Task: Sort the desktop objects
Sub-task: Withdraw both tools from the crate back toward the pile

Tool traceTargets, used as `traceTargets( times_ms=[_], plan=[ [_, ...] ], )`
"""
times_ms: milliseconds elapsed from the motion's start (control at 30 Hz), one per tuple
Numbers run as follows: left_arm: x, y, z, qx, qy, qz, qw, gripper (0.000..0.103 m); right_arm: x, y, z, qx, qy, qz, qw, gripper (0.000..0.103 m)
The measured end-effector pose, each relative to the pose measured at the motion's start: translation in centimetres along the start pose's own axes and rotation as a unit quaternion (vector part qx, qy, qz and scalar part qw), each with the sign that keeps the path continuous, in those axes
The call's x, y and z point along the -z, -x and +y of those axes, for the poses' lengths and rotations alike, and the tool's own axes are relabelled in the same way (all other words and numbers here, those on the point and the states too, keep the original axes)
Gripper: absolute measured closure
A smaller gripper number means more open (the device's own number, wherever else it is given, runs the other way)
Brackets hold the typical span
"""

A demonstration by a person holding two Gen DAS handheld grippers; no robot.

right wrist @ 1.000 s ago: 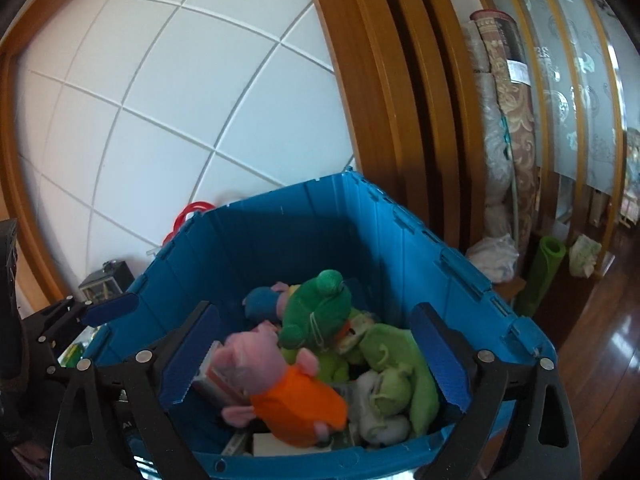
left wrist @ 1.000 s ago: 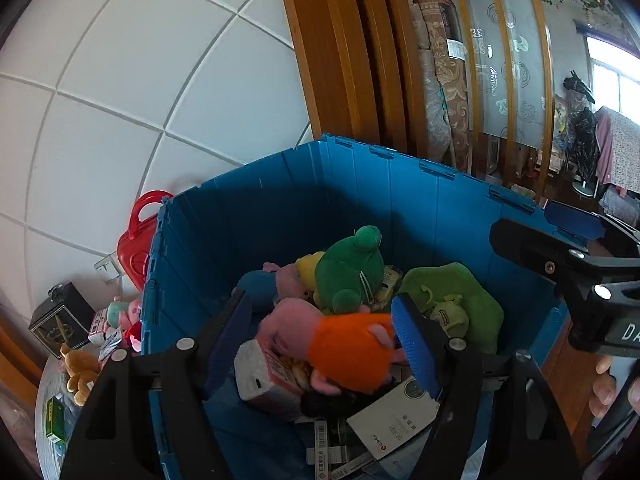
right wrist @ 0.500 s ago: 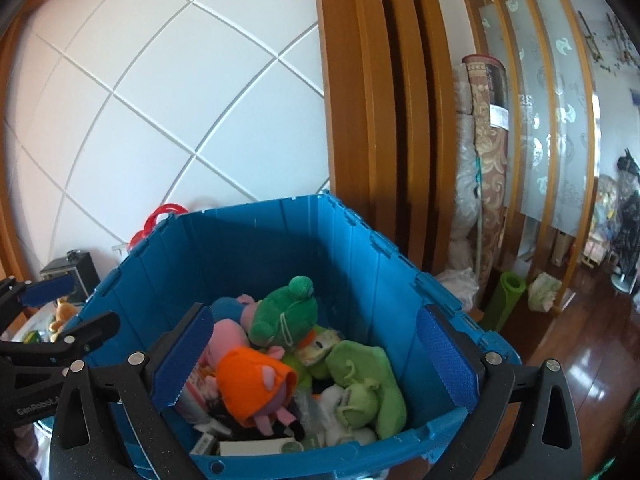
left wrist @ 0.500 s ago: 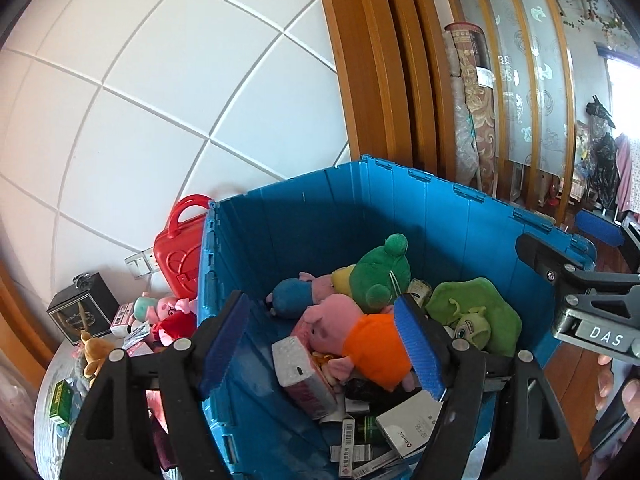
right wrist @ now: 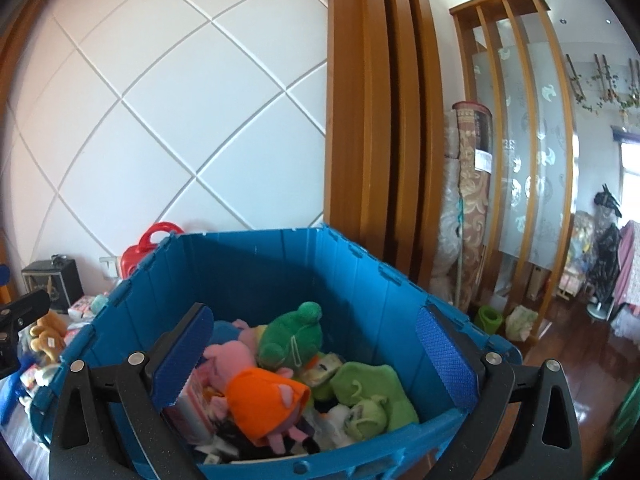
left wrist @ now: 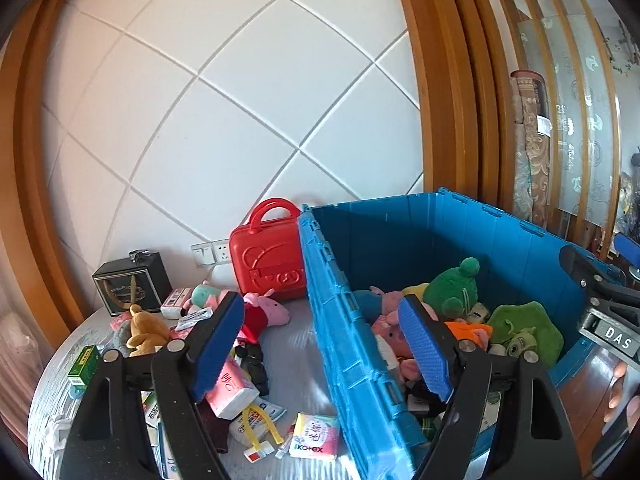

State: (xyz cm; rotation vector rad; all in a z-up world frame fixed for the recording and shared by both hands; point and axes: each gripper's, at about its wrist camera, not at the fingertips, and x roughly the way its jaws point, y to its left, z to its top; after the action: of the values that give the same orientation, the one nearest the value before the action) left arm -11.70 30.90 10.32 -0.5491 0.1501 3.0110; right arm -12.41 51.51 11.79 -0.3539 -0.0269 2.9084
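Plush toys (right wrist: 272,396) bury the blue crate (right wrist: 384,304) floor.

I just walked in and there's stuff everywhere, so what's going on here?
A person is sorting desk clutter into a blue crate, using handheld tongs in each hand. Both the left tongs and the right tongs are open and hold nothing. The crate already contains plush toys, including an orange-dressed pig. A red case, tissue packs and more toys remain on the table.
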Motion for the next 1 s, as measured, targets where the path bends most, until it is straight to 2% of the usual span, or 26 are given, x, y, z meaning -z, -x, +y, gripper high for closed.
traceTargets(
  times_ms=[267,433,600,800,1000],
  plan=[
    [1.6,1.6,8.0,-0.019,0.033,-0.002,0.9993,0.024,-0.8,3.3,6.4,-0.018,0.017,-0.016,1.0,0.0],
    [3.4,3.3,14.7,-0.027,0.041,0.0,0.9988,0.024,-1.0,6.3,12.7,-0.028,0.027,-0.034,0.999,0.0],
    [5.8,4.8,21.4,-0.041,0.044,0.005,0.9982,0.021,-0.1,9.1,20.0,-0.046,0.045,-0.031,0.997,0.0],
    [9.6,4.9,29.4,-0.058,0.07,0.037,0.9952,0.021,2.1,11.3,26.6,-0.054,0.065,0.007,0.996,0.0],
    [13.6,2.9,34.0,-0.076,0.09,0.094,0.9887,0.021,5.0,10.7,29.3,-0.05,0.076,0.062,0.994,0.0]
  ],
)
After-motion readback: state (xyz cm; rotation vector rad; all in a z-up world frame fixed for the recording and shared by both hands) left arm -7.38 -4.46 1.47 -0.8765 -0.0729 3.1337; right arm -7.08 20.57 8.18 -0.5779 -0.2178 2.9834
